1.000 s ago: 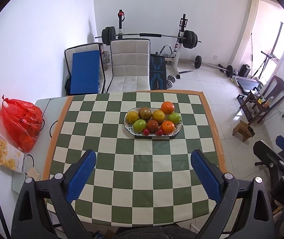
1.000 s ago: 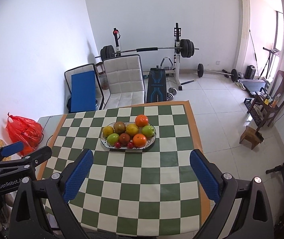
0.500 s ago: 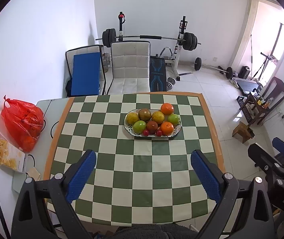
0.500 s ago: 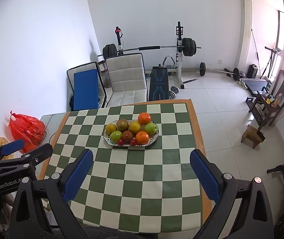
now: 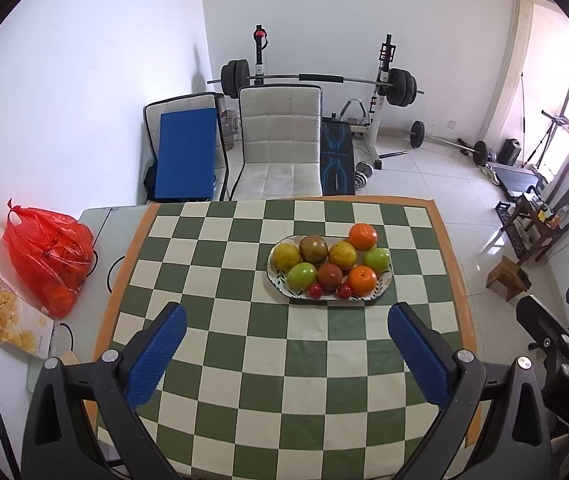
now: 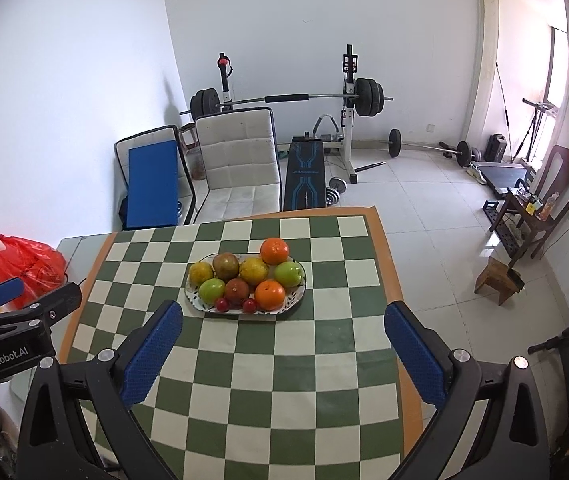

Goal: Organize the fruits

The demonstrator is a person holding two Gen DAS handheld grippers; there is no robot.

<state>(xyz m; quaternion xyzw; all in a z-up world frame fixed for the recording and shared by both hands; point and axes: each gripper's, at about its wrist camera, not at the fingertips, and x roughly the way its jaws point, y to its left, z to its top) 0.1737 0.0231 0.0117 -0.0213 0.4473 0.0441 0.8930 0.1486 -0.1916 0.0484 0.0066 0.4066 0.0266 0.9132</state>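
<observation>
On the checked tablecloth [image 5: 284, 360] sits an oval plate [image 5: 384, 286] piled with fruit, a little past the middle of the table and well clear of both grippers. I count two oranges, one at the back [image 5: 362, 236] and one at the front [image 5: 362, 280], two green apples [image 5: 302, 275], a couple of yellowish fruits [image 5: 285, 257], two brownish ones [image 5: 313, 249] and two small red ones [image 5: 315, 290] at the near rim.

Both tools hover above the near end of the table. The left gripper [image 5: 284, 352] has its blue pads spread wide with nothing between them; the right gripper [image 6: 282, 352] looks the same, wide apart and empty.

Going by the fruit all gathered neatly on the plate and none loose on the cloth, I'd say either the sorting is finished or it hasn't begun; I can't tell which. Over at the left edge a red plastic bag [image 5: 46, 258] holds what looks like more oranges, so there may be fruit left to bring over.
</observation>
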